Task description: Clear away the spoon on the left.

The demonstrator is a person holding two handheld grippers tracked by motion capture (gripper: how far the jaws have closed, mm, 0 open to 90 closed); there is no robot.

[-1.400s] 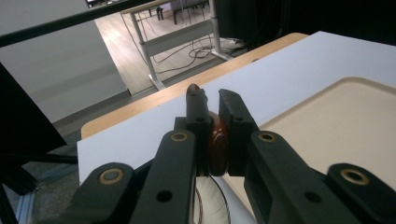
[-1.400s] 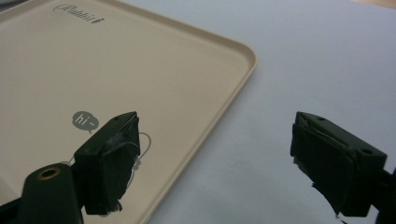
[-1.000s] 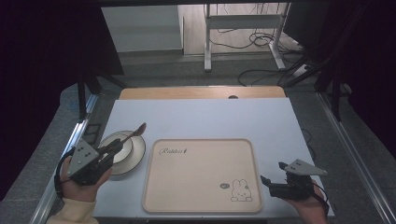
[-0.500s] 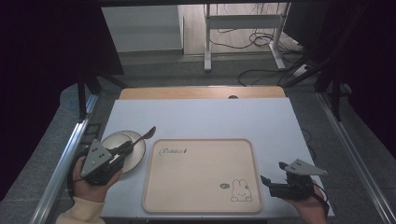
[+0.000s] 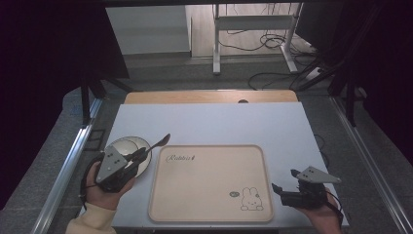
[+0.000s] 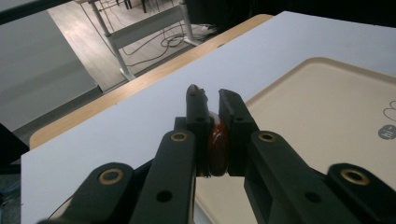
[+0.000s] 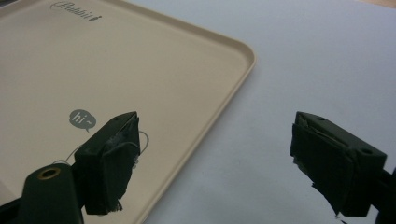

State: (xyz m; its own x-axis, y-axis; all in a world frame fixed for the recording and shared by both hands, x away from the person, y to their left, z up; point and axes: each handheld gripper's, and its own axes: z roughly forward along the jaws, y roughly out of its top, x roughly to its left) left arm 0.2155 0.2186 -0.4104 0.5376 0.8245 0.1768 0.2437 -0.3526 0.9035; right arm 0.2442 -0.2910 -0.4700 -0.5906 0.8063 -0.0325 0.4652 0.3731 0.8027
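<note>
A plate [image 5: 127,148] lies left of the tray [image 5: 209,183], seemingly just touching, both on the table [image 5: 219,122].

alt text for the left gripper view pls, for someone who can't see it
The left tool has its two black jaws closed on a dark reddish-brown spoon handle, held above a white table. A beige tray lies to the right, and a wooden table edge and floor cables show beyond.

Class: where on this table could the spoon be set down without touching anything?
The tray is bare but for its print. The table behind it is bare too. It is crowded at the left, where the bowl sits beside the left claw holding the spoon.
</note>
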